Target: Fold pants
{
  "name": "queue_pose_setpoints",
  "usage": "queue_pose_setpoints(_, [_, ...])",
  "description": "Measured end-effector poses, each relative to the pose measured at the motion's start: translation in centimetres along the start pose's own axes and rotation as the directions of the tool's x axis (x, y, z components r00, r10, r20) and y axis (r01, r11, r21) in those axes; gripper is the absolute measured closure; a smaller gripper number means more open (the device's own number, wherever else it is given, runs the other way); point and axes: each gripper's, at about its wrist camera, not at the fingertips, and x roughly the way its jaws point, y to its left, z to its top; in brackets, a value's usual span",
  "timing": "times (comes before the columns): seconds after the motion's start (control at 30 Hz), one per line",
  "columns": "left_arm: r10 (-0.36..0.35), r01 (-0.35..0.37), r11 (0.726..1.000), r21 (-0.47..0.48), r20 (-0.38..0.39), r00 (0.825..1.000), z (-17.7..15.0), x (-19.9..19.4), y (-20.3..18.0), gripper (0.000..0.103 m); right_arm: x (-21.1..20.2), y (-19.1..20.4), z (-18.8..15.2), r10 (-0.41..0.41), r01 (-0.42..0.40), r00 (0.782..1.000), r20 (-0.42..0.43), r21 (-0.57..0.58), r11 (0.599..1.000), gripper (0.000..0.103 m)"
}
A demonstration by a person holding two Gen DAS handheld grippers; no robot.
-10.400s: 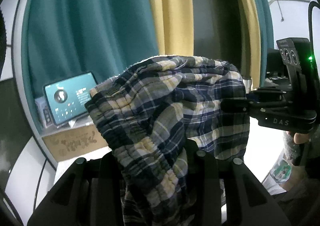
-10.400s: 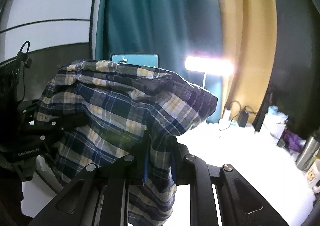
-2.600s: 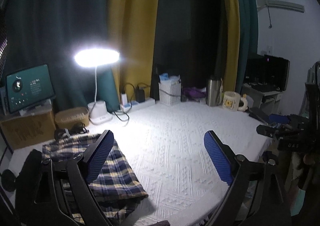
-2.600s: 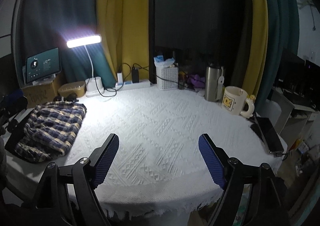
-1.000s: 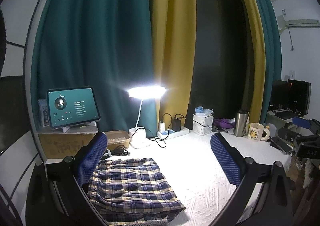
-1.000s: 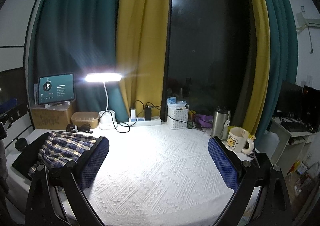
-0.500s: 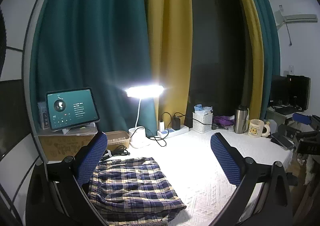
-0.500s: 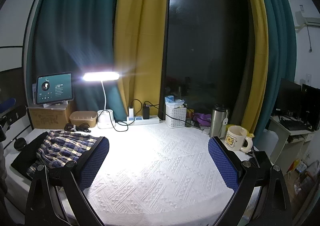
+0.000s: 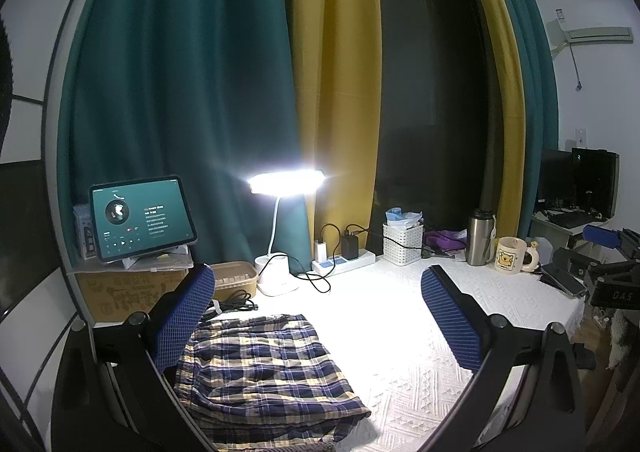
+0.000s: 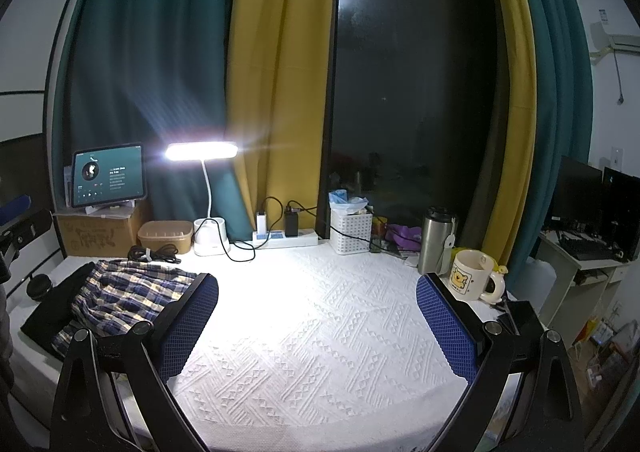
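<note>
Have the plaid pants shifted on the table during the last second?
No. In the left wrist view the plaid pants lie folded in the same spot, just in front of the lamp base and black cable.

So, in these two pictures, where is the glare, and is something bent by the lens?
Left wrist view: the desk lamp blows out to white and flares, and the tablecloth under it is washed out; the curtains bow outward. Right wrist view: the same lamp throws streaks over the teal curtain; the folded pants lie in dimmer light.
</note>
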Motion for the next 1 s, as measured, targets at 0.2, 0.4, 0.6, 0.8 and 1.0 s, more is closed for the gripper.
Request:
queue_pose_setpoints(0.2, [-0.001,0.001,1.0,0.002,-0.002,1.0,-0.03,0.0,-0.05,0.001,-0.01,-0.03,0.0,0.0,0.0,1.0,0.001,0.0,1.0,0.003])
queue_pose_setpoints(0.4, [-0.003,0.003,1.0,0.004,-0.005,1.0,-0.18,0.09,-0.18,0.001,-0.04,-0.04,-0.09,-0.005,0.005,1.0,0.0,0.0,1.0,0.003])
queue_pose_setpoints(0.6, [-0.004,0.004,1.0,0.004,-0.005,1.0,-0.22,0.08,-0.23,0.001,-0.11,-0.02,-0.24,-0.008,0.008,1.0,-0.002,0.001,1.0,0.003])
queue_pose_setpoints(0.8, [-0.005,0.005,1.0,0.004,-0.006,1.0,-0.24,0.1,-0.31,0.001,-0.09,-0.02,-0.24,-0.009,0.009,1.0,-0.002,0.001,1.0,0.003])
queue_pose_setpoints(1.0, [-0.01,0.01,1.0,0.005,-0.008,1.0,-0.49,0.12,-0.24,0.001,-0.03,-0.14,-0.27,-0.008,0.008,1.0,-0.003,0.003,1.0,0.003])
